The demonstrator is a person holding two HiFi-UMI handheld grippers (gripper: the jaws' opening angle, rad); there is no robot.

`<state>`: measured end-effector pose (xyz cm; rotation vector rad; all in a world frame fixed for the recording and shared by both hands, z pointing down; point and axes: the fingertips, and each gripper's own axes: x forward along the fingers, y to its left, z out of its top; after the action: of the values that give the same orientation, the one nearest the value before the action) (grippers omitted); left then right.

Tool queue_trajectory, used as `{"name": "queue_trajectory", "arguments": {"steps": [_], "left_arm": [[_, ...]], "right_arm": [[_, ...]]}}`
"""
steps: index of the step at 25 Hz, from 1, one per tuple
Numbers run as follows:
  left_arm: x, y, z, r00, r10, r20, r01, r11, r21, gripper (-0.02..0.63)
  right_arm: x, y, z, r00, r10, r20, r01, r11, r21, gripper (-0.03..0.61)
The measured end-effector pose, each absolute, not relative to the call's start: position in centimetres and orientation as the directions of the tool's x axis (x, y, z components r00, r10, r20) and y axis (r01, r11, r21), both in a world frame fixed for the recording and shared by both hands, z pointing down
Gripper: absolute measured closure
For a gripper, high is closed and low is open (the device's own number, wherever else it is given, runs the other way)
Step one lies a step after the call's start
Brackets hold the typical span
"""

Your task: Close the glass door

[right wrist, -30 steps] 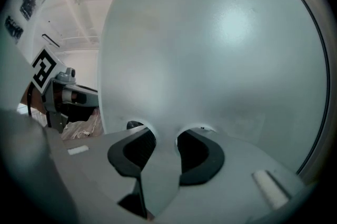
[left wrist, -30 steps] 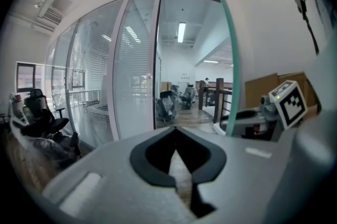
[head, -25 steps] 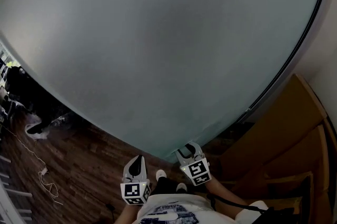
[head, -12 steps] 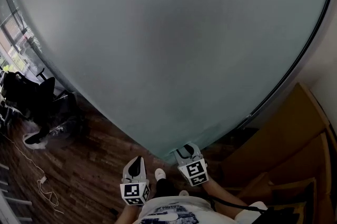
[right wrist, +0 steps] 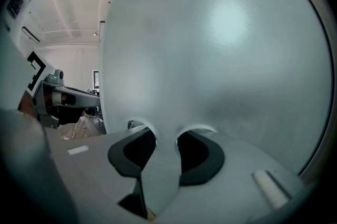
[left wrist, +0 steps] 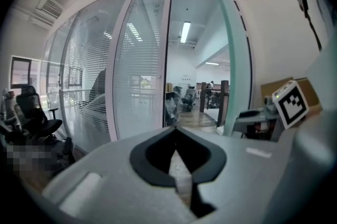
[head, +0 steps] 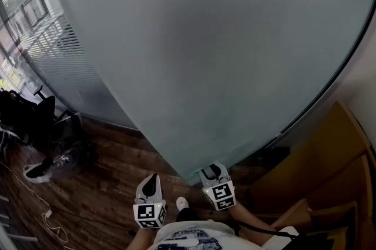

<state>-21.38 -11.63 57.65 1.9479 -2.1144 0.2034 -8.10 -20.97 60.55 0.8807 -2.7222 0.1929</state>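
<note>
The frosted glass door fills most of the head view, and its bottom corner comes down just in front of me. My right gripper is shut on the door's edge. In the right gripper view the pane runs between the two black pads of the right gripper. My left gripper hangs beside it to the left, shut and holding nothing, apart from the glass. In the left gripper view the left gripper faces an open doorway, and the door's green edge rises at the right.
A glass partition with blinds stands at the left. Black office chairs and a cable are on the wooden floor below it. Cardboard boxes crowd the right side. My shoe is between the grippers.
The door's left edge has swept to the right in the head view, uncovering the blinds partition. Both grippers keep their places under the door's corner, and the right one still holds it.
</note>
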Motion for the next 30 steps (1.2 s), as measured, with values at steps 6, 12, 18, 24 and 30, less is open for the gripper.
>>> {"name": "queue_trajectory", "arguments": {"steps": [6,12,18,24,30], "left_arm": [[-23.7,-13.5,58.1,-0.040,-0.959,0.279,-0.994,0.066,0.085,0.612],[-26.6,-15.0,57.9,-0.022,-0.961,0.275,-0.995,0.049,0.091,0.612],[-29.4,-16.0,58.7,-0.027,-0.960,0.279,-0.996,0.050,0.077,0.612],[-30.1,-17.1,58.4,-0.011,-0.962,0.271,-0.995,0.037,0.089,0.612],[-31.7,-16.8,58.8,-0.036,-0.960,0.277,-0.993,0.066,0.097,0.612]], "right_arm": [[-8.9,-23.2,62.0,-0.745,-0.592,0.309,-0.630,0.776,-0.033,0.459],[-10.6,-25.7,61.0,-0.729,-0.619,0.291,-0.653,0.757,-0.026,0.459],[-11.9,-28.4,61.3,-0.715,-0.644,0.272,-0.675,0.737,-0.029,0.459],[-13.6,-31.3,61.3,-0.703,-0.662,0.260,-0.690,0.724,-0.022,0.459],[-15.1,-34.3,61.5,-0.692,-0.679,0.246,-0.703,0.711,-0.014,0.460]]}}
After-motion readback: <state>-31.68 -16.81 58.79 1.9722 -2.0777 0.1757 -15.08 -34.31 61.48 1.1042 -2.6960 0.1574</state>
